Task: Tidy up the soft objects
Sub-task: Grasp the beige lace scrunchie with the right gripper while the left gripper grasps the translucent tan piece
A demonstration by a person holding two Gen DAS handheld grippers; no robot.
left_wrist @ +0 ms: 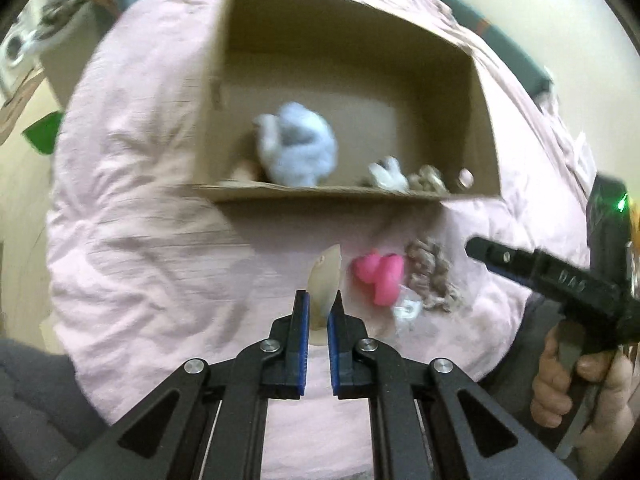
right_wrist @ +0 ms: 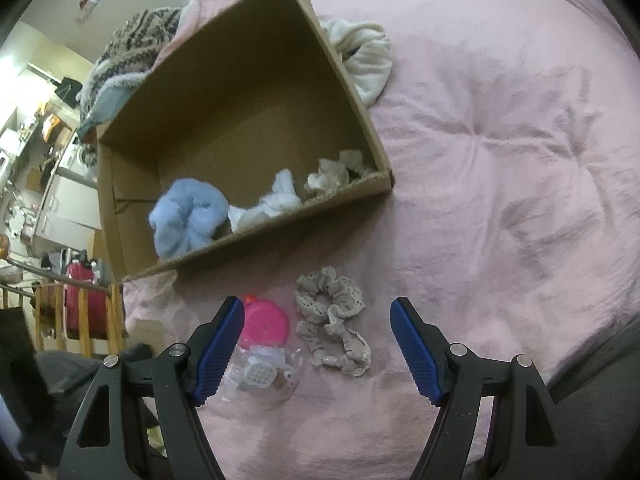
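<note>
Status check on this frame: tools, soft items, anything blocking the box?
Left tool shut on beige item. Right tool open above lace scrunchie. Box open, nothing blocking.

My left wrist camera faces the cardboard box low and near. My right looks down from higher; both share its contents.

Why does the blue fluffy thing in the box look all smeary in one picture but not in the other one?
In the left wrist view the blue scrunchie and the cardboard box are smeared by motion blur; in the right wrist view the same scrunchie and box look crisp. Both views bend straight edges and go black at the corners, because the lenses are fisheyes.
</note>
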